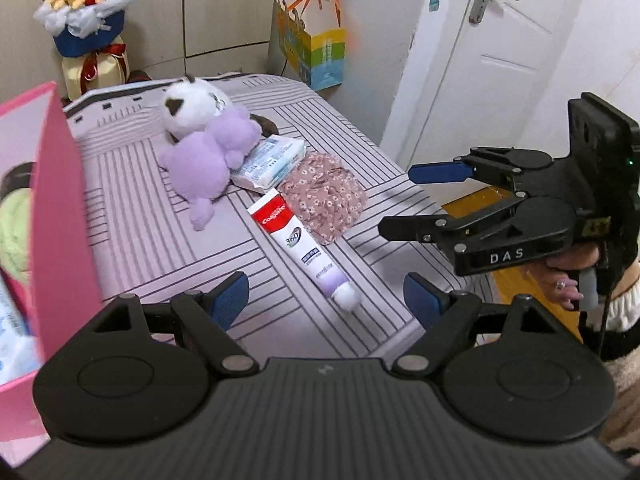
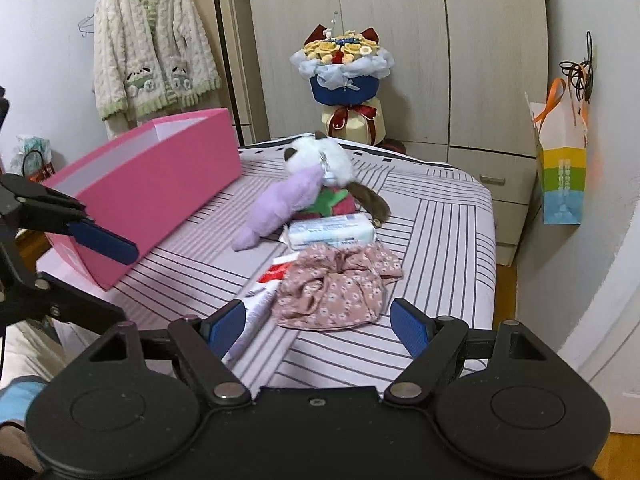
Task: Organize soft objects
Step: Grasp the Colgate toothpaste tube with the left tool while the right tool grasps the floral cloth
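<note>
On the striped bed lie a purple plush [image 1: 204, 164] [image 2: 280, 204], a white cat plush [image 1: 192, 106] [image 2: 320, 156], a tissue pack [image 1: 270, 162] [image 2: 332, 232], a floral pink cloth [image 1: 326, 196] [image 2: 332, 288] and a toothpaste tube [image 1: 304, 248] [image 2: 260, 300]. A pink box [image 1: 60, 208] [image 2: 160, 184] stands at the left; it holds something green and a blue-white pack. My left gripper [image 1: 326, 300] is open and empty above the tube's cap end. My right gripper [image 2: 320, 328] is open and empty, just short of the floral cloth; it also shows in the left wrist view [image 1: 400, 200].
A flower bouquet [image 1: 86, 12] [image 2: 344, 68] stands past the bed's far end by the wardrobe. A paper gift bag [image 1: 316, 52] [image 2: 560, 168] hangs on the wall. A white door [image 1: 500, 60] is right of the bed. A knitted cardigan [image 2: 152, 48] hangs at the left.
</note>
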Tool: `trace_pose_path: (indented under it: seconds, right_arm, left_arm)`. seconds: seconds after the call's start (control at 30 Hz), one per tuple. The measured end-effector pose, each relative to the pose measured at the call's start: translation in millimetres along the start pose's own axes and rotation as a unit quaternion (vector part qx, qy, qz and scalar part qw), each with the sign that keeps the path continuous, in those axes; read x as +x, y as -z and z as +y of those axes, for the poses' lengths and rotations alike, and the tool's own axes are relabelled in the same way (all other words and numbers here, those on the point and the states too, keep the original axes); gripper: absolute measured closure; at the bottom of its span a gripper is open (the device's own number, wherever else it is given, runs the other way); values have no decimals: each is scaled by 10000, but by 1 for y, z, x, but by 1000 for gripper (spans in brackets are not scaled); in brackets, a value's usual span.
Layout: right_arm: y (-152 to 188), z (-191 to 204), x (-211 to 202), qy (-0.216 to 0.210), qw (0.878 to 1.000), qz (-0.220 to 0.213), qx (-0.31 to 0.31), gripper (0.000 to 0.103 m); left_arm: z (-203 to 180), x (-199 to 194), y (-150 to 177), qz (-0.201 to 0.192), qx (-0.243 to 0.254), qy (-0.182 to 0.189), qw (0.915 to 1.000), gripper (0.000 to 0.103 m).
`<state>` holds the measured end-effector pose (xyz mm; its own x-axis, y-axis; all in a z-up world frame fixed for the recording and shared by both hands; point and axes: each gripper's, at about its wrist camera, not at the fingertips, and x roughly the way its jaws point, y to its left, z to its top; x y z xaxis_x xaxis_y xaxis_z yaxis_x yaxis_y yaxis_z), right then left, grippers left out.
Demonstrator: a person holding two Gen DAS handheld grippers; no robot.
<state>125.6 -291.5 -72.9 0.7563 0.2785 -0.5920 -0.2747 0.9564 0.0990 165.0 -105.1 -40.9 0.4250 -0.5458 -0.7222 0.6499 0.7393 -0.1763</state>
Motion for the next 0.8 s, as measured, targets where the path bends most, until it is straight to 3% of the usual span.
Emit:
trace_pose_path:
  seconds: [0.3,0.53,0.6,0.73,0.8]
  right_arm:
    - [-11,-16,29,-154,9999,62,-26,19]
    - [-18,-16,58,-171,9997,140,-127,19]
    - [-18,-15,66,-155,9995,197,-182,19]
    - [-18,-17,78,-172,9992,286,-219,18]
    - [-17,-17,82,-165,9991,313,-230,13]
  left_arm:
    - [-9,51,-5,-289,543,-104,9981,20]
    - [-5,80,-3,-182,306,-266,9990,23]
    - [0,82,0,-210,216,-362,9989,27]
    - [7,75,5,-337,176,-516,9979,53]
    - [12,72,7,-384,67,-484,9981,63]
